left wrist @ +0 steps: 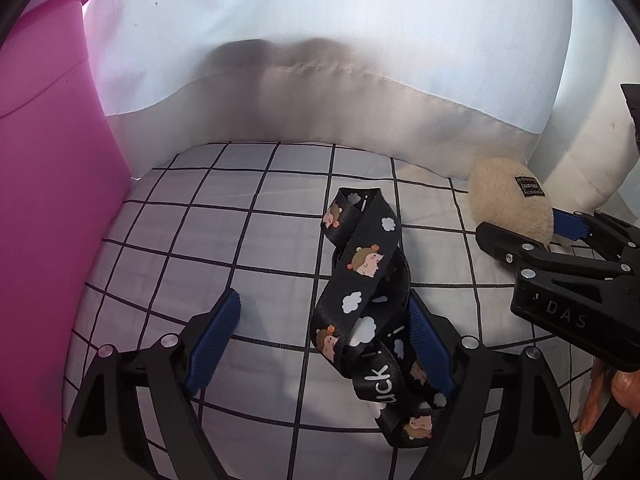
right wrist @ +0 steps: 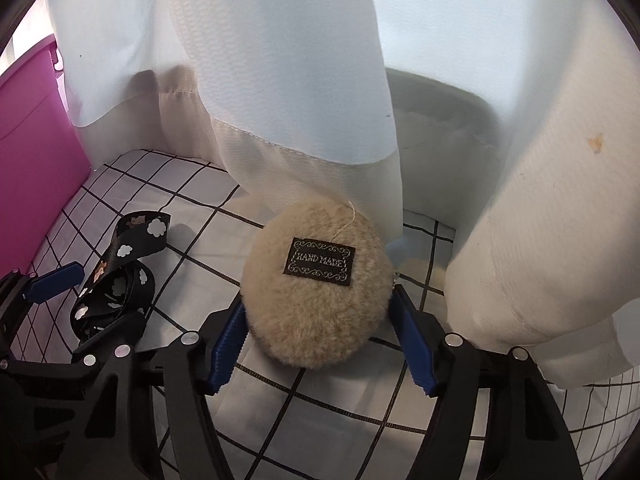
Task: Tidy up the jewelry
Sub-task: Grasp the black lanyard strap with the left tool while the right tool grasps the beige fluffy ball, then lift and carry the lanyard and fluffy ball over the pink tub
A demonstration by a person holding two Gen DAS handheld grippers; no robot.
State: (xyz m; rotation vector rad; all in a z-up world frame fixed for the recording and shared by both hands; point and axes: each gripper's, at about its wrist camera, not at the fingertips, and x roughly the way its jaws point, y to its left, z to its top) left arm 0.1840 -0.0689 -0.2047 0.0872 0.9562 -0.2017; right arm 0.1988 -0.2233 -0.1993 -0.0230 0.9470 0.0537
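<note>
Both grippers are down on the checked sheet, one at a strap and one at a plush pouch.

Taking the round beige plush pouch (right wrist: 316,300) as the landmark: it lies on the grid-patterned sheet (left wrist: 248,240), just in front of the hanging white curtain (right wrist: 280,80), with a black "HAND MADE" label (right wrist: 319,262) on top. The right gripper (right wrist: 318,334) has its jaws either side of the pouch, the blue pads (right wrist: 226,350) pressing into the fur, so it pinches the pouch. To the pouch's left lies a crumpled black lanyard (left wrist: 366,304) printed with hedgehogs and clouds. The left gripper (left wrist: 322,340) straddles it with jaws spread; the strap rests against the right-hand pad, the left pad well clear. Farther left of the pouch stands a pink bin (left wrist: 48,200).
</note>
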